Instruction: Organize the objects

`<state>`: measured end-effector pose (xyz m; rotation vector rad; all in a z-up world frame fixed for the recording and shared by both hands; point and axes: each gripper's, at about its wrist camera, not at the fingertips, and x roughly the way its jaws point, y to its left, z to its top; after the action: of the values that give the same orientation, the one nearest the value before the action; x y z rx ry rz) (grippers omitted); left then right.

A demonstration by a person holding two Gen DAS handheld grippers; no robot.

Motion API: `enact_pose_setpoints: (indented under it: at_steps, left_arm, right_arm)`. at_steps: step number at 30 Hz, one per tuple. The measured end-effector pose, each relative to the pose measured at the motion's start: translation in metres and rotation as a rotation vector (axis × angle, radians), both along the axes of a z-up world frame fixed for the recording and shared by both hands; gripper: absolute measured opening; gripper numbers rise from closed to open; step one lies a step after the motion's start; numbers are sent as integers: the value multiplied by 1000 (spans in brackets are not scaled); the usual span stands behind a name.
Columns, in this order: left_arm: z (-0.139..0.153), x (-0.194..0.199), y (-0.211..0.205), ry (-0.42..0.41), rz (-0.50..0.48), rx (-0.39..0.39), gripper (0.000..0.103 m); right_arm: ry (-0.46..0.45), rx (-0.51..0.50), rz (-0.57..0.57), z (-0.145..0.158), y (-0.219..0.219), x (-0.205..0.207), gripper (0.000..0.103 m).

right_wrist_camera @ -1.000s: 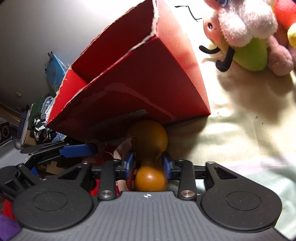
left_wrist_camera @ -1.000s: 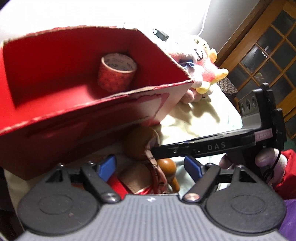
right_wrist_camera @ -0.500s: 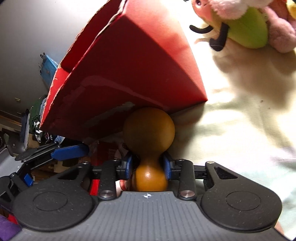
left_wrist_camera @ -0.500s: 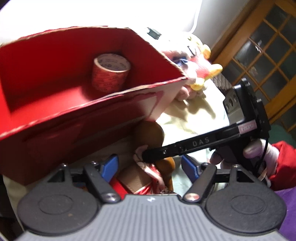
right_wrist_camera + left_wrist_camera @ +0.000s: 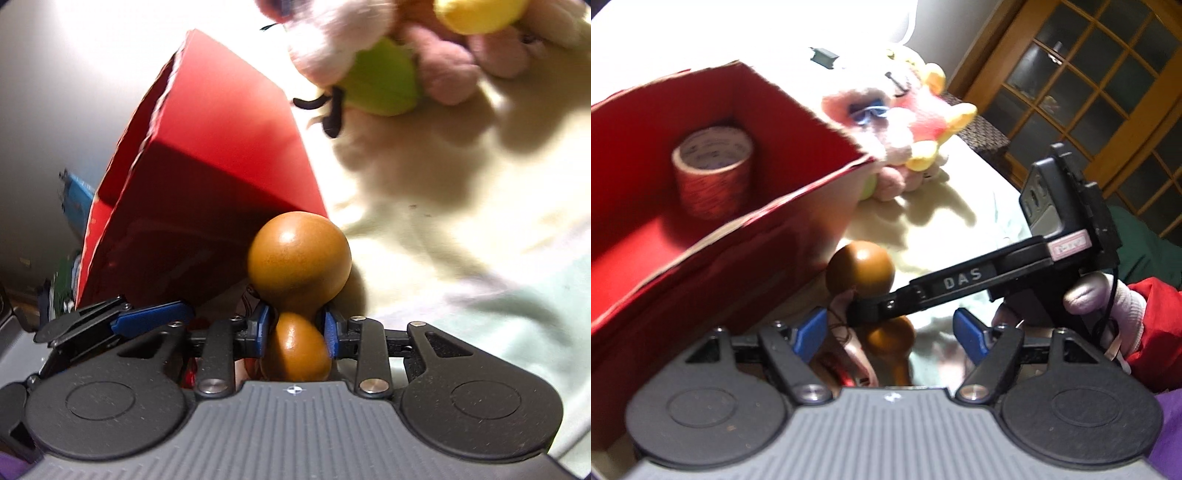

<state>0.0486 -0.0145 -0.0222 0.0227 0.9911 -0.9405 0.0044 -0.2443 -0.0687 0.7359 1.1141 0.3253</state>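
- A glossy brown wooden gourd-shaped piece [image 5: 299, 258], big ball above a smaller bulb, is clamped at its narrow waist by the right hand-held gripper [image 5: 297, 328], just beside the box.
- The red cardboard box [image 5: 713, 236] stands open with torn edges.
- A tape roll [image 5: 713, 170] stands inside it.

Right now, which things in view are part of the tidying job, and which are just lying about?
In the job:
- wooden gourd, clamped in the right tool
- red cardboard box
- roll of tape inside the box
- left tool, open and empty

Lying about:
- plush toys on the cloth
- pale cloth
- wooden glazed door
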Motion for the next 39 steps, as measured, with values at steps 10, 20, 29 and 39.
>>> enact_pose_setpoints:
  at_steps: [10,20,29,39]
  left_arm:
    - [-2,2,-25,20,-97,-28,75]
    - [-29,13,-51,100,-121,33,75]
    - [-35,15,-55,92,-129,59,55]
    - [10,-7,-30,-54,-129,-25,54]
  right_arm:
    - [-8,31,-88,-5,-30,-18,38]
    - [-9,17,-134,0,-26,-4,31]
    - [-70,96,-108,10,-20,-7,29]
    - [-219,153,-80,51,-10,-20,29]
